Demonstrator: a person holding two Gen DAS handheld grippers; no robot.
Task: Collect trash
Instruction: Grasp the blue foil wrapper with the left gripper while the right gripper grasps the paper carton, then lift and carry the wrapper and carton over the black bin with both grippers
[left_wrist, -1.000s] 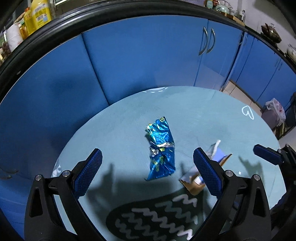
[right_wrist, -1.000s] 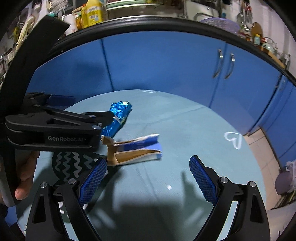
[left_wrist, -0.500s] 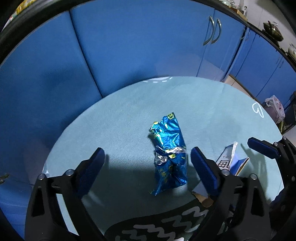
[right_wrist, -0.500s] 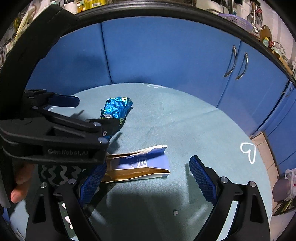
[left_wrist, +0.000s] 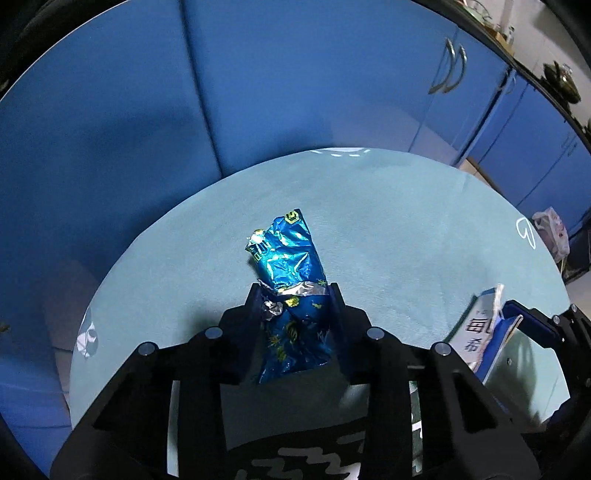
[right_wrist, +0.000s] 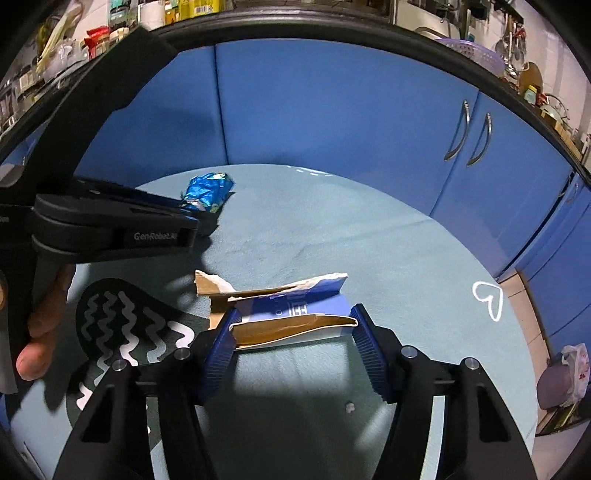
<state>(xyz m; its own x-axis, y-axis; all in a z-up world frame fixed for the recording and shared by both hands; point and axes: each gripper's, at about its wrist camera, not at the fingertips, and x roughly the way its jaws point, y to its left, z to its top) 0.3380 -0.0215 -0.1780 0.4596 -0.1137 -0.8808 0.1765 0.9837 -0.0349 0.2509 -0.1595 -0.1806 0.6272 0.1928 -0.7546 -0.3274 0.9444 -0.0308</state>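
A crumpled blue foil snack wrapper (left_wrist: 291, 284) lies on the round teal table (left_wrist: 388, 229). My left gripper (left_wrist: 295, 314) is shut on its lower half. The wrapper also shows in the right wrist view (right_wrist: 208, 190), held by the left gripper (right_wrist: 192, 212). A torn blue and brown cardboard box (right_wrist: 291, 317) lies flat on the table. My right gripper (right_wrist: 295, 332) is closed on it, one pad at each end. The box also shows in the left wrist view (left_wrist: 480, 325) at the right edge.
Blue cabinet doors (right_wrist: 332, 122) with metal handles (right_wrist: 476, 136) curve behind the table. A dark patch with white wavy lines (right_wrist: 122, 325) is on the table's near left. A white heart mark (right_wrist: 487, 295) is at the right. A bagged bin (right_wrist: 565, 373) stands on the floor.
Both grippers moved forward and down and closed: the left on the foil wrapper, the right on the torn box. Both were open before.
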